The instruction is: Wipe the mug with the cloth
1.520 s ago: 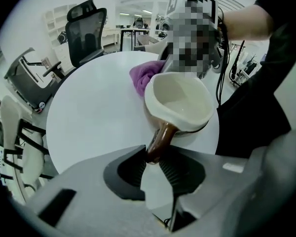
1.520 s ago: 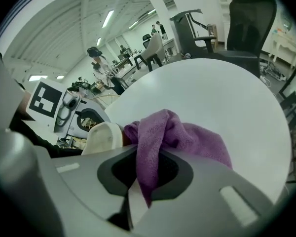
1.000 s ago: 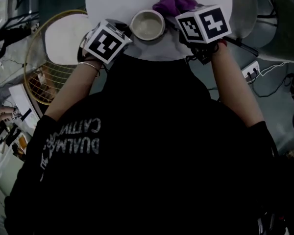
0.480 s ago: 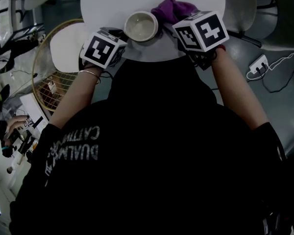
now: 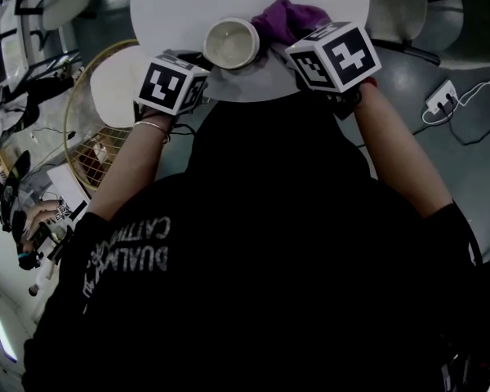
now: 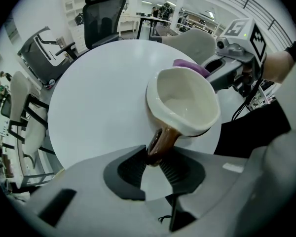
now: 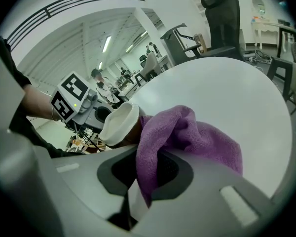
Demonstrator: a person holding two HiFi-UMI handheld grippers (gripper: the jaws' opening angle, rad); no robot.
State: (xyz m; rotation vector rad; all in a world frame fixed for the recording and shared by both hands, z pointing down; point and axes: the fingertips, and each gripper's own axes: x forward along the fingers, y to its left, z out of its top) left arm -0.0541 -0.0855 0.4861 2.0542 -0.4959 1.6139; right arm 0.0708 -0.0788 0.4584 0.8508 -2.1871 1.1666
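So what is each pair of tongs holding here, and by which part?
The left tongs clamp the mug by its brown handle. The right tongs pinch the purple cloth by a fold.

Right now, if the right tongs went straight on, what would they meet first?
Probably the table, just past the cloth the right tongs hold; the mug sits slightly left of that line, though depth is unclear.

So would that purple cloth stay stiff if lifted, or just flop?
Probably floppy: the purple cloth bunches in soft folds and droops between the right gripper's fingers. Likely light, being thin fuzzy fabric. That nap probably grips rather than slides on the mug.
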